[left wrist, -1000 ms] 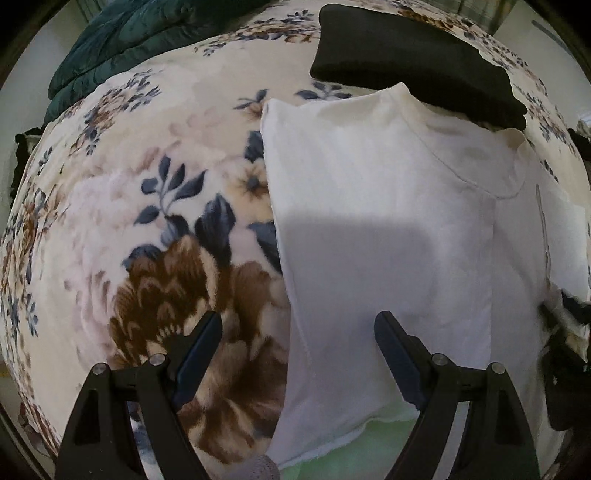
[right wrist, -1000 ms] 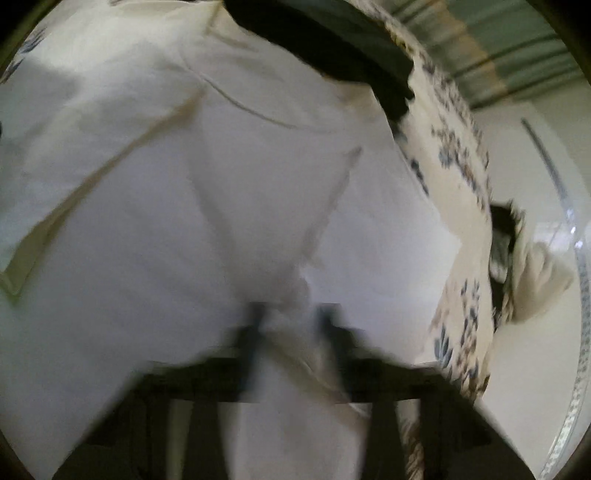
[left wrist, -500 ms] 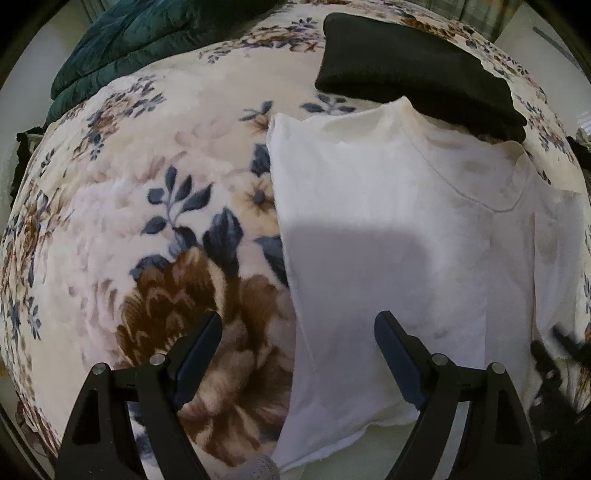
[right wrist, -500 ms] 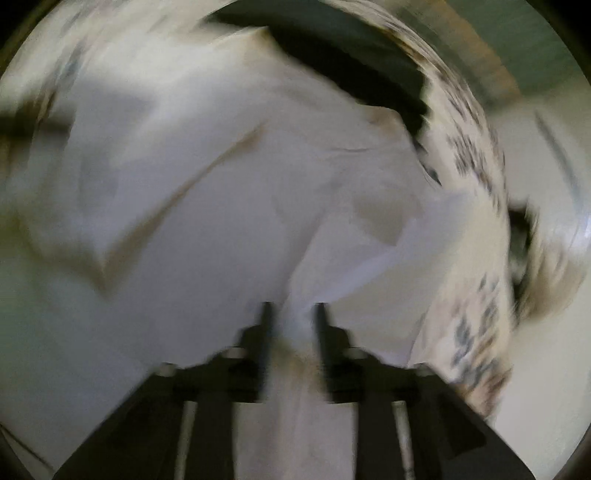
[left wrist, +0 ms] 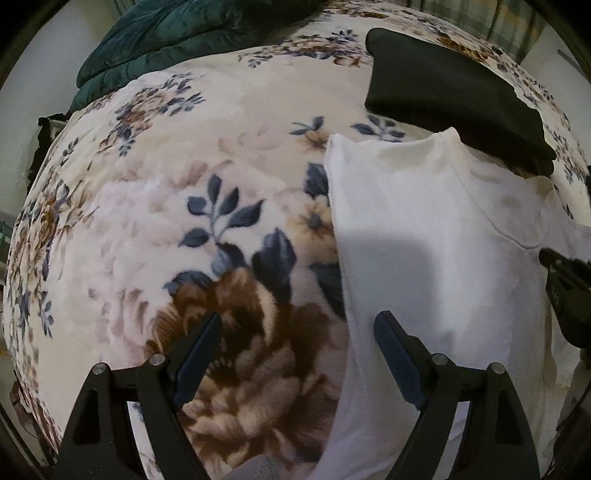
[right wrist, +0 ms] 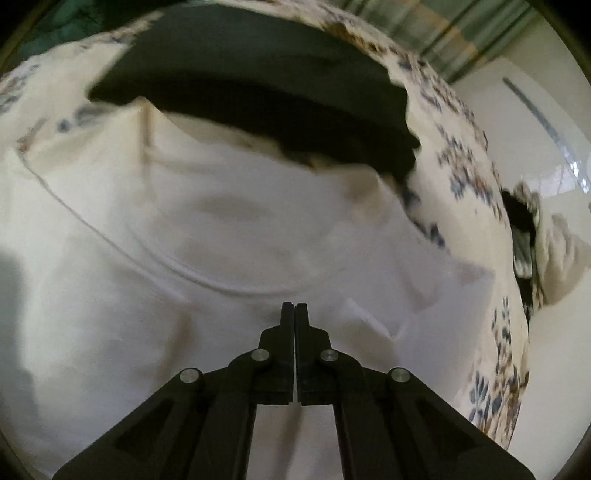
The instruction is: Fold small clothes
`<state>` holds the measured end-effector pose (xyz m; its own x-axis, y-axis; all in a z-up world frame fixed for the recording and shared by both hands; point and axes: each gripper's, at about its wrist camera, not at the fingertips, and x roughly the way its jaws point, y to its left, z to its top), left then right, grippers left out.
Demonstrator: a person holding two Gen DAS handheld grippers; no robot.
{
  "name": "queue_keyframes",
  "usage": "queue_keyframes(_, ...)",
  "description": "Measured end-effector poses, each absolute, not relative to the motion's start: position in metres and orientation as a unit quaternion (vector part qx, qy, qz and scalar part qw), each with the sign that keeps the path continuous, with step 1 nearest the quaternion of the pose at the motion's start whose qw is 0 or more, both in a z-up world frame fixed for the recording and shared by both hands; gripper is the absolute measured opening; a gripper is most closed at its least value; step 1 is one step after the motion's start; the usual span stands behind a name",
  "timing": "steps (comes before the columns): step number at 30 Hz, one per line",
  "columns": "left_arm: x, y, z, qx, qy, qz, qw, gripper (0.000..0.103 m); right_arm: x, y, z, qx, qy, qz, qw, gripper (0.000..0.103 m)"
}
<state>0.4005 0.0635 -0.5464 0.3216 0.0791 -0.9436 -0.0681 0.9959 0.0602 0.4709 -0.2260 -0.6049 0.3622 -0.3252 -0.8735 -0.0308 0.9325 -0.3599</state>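
A white T-shirt [left wrist: 436,236] lies flat on a floral blanket [left wrist: 166,221], its left side folded in to a straight edge. It also fills the right wrist view [right wrist: 221,258], neckline towards the far side. My left gripper [left wrist: 297,332] is open and empty, hovering over the shirt's left edge and the brown flower. My right gripper [right wrist: 294,308] is shut and empty, fingers pressed together, just above the shirt below the collar. It shows at the right edge of the left wrist view [left wrist: 565,280].
A folded black garment [left wrist: 450,88] lies past the shirt's collar, also in the right wrist view [right wrist: 266,92]. A dark green quilt [left wrist: 177,33] lies at the far left. The bed's right edge and a white wall [right wrist: 554,332] lie to the right.
My right gripper let go of the shirt fabric it pinched, closed fully empty, and moved up towards the collar. The right side of the shirt now lies flat. My left gripper barely moved.
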Motion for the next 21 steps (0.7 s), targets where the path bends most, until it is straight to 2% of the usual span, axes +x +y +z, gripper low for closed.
queue_keyframes(3,0.4,0.067,-0.548,0.003,0.584,0.046,0.81,0.084,0.467,-0.211,-0.594,-0.178,0.545,-0.093,0.814,0.0)
queue_keyframes(5,0.398,0.067,-0.547,0.001,0.584,0.046,0.81,0.084,0.468,-0.217,-0.598,-0.194,0.559,-0.129,0.796,0.011)
queue_keyframes(7,0.397,0.067,-0.547,0.001,0.584,0.046,0.81,0.084,0.468,-0.229,-0.612,-0.199,0.583,-0.165,0.77,0.053)
queue_keyframes(8,0.397,0.068,-0.547,0.001,0.584,0.045,0.81,0.084,0.468,-0.236,-0.618,-0.192,0.591,-0.168,0.765,0.056)
queue_keyframes(10,0.397,0.068,-0.546,0.002,0.584,0.045,0.811,0.084,0.467,-0.25,-0.633,-0.181,0.604,-0.179,0.755,0.055)
queue_keyframes(11,0.396,0.068,-0.545,0.003,0.583,0.045,0.811,0.084,0.467,-0.252,-0.633,-0.172,0.598,-0.178,0.763,0.052)
queue_keyframes(12,0.396,0.068,-0.544,0.004,0.581,0.045,0.813,0.084,0.466,-0.252,-0.632,-0.166,0.592,-0.174,0.769,0.022)
queue_keyframes(13,0.396,0.068,-0.543,0.004,0.579,0.047,0.814,0.084,0.468,-0.248,-0.633,-0.178,0.59,-0.176,0.768,0.001)
queue_keyframes(21,0.399,0.075,-0.541,-0.001,0.573,0.056,0.817,0.084,0.462,-0.209,-0.601,-0.175,0.54,-0.133,0.813,0.001)
